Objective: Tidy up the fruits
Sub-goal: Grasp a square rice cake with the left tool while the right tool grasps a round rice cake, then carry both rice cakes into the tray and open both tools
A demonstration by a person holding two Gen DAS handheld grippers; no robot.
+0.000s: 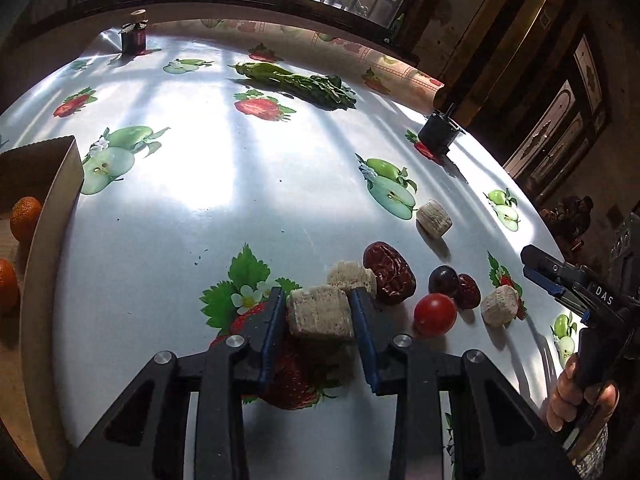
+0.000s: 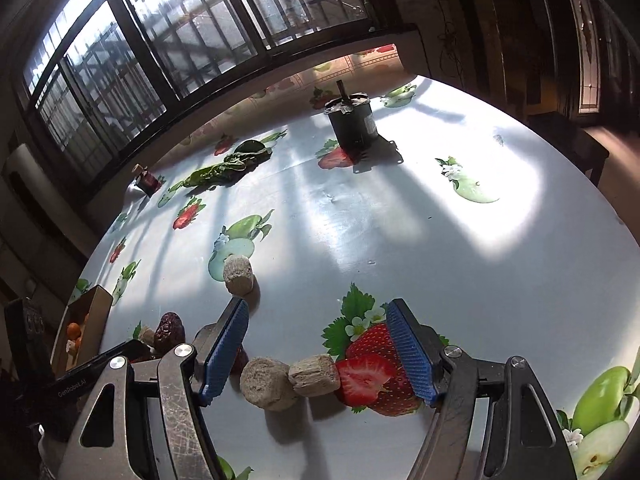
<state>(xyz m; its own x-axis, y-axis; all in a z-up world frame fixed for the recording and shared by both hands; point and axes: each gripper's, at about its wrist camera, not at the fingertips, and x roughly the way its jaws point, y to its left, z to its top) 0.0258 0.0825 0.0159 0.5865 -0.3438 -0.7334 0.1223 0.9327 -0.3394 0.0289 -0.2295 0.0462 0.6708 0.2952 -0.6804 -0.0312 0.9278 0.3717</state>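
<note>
The left gripper [image 1: 319, 312] is clamped on a pale cut chunk [image 1: 320, 312], both blue pads pressed to its sides, the piece lifted clear of the cloth; just beyond it lies a second pale chunk [image 1: 352, 276] touching a wrinkled red date [image 1: 389, 268]; to the right sit a dark cherry [image 1: 443, 280], a smaller date [image 1: 469, 290] and a cherry tomato [image 1: 435, 314]; well to the left stands a cardboard box [image 1: 52, 216] holding oranges [image 1: 25, 218]. The right gripper [image 2: 320, 342] stands wide apart, gripping nothing; two pale chunks [image 2: 267, 383] lie between its fingers on the fruit-printed tablecloth [image 2: 400, 220], nearer the left one.
</note>
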